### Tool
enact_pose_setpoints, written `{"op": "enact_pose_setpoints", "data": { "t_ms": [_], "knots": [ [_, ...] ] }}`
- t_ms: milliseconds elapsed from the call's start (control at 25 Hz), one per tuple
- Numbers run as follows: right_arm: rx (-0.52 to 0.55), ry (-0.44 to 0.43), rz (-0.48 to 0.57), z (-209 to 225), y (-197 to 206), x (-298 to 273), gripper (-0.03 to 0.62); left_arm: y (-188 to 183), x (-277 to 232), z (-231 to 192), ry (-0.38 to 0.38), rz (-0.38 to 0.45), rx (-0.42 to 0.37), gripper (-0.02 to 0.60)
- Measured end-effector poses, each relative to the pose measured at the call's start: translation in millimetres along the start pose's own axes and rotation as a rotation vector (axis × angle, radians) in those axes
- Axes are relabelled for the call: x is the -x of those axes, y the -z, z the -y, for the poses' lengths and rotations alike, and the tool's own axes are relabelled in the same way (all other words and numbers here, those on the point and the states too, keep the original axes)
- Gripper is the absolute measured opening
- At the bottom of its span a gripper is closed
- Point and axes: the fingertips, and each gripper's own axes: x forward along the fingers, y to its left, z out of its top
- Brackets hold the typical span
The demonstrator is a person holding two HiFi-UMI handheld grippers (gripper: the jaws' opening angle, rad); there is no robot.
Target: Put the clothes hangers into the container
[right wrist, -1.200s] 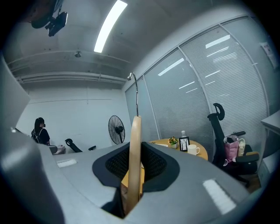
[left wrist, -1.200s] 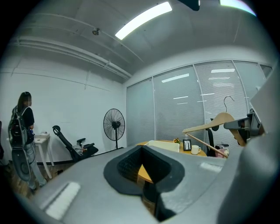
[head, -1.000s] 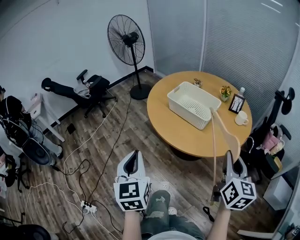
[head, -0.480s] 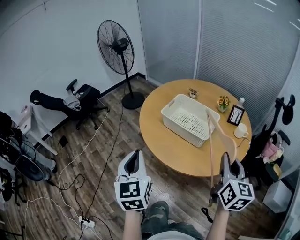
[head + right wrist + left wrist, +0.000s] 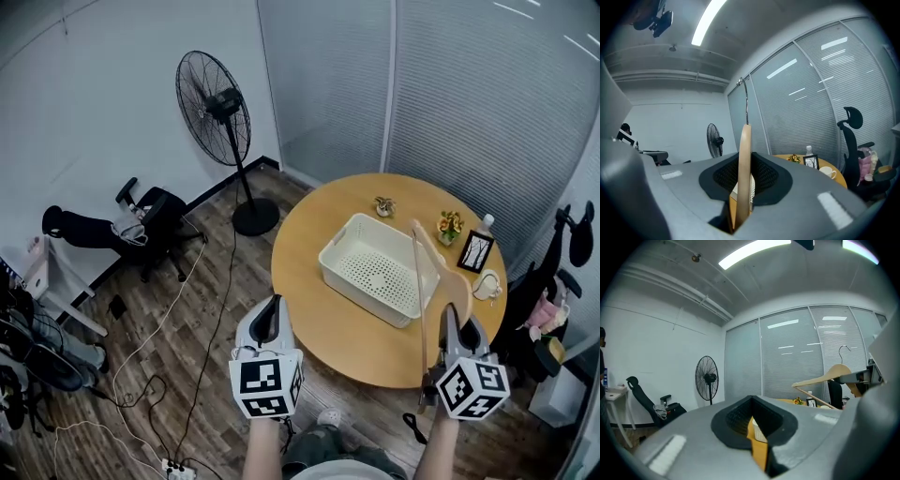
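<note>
A wooden clothes hanger point(image 5: 444, 265) stands upright in my right gripper point(image 5: 454, 319), which is shut on its lower end; in the right gripper view the hanger point(image 5: 744, 159) rises edge-on between the jaws, its metal hook on top. A white perforated basket point(image 5: 361, 295) sits on the round wooden table point(image 5: 305, 248), just beyond the hanger's top. Left of it, over the floor before the table, my left gripper point(image 5: 270, 307) is shut with nothing in it. The left gripper view shows that gripper's closed jaws and, off to the right, the hanger point(image 5: 825, 377).
On the table's far side are a small plant point(image 5: 382, 204), flowers point(image 5: 450, 225), a bottle point(image 5: 484, 223), a photo frame point(image 5: 475, 251) and a cup point(image 5: 487, 284). A standing fan point(image 5: 211, 103) and an office chair point(image 5: 150, 211) are at the left, with cables across the wood floor point(image 5: 202, 309).
The table and basket have come closer and shifted left and down in the head view. Both grippers keep their places in the view, the right one still holding the hanger.
</note>
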Motion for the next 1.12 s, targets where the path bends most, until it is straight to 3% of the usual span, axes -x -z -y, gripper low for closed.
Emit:
{"op": "enact_pose_setpoints", "data": {
  "t_ms": [600,1120],
  "knots": [
    [0.008,0.042,-0.066,7,11,-59,0.083,10,-79,-10,0.065,-0.035,0.019,0.0],
    [0.005,-0.046,-0.131,33,7,-124,0.083,12,-128,1,0.006,-0.069,0.046,0.0]
  ]
}}
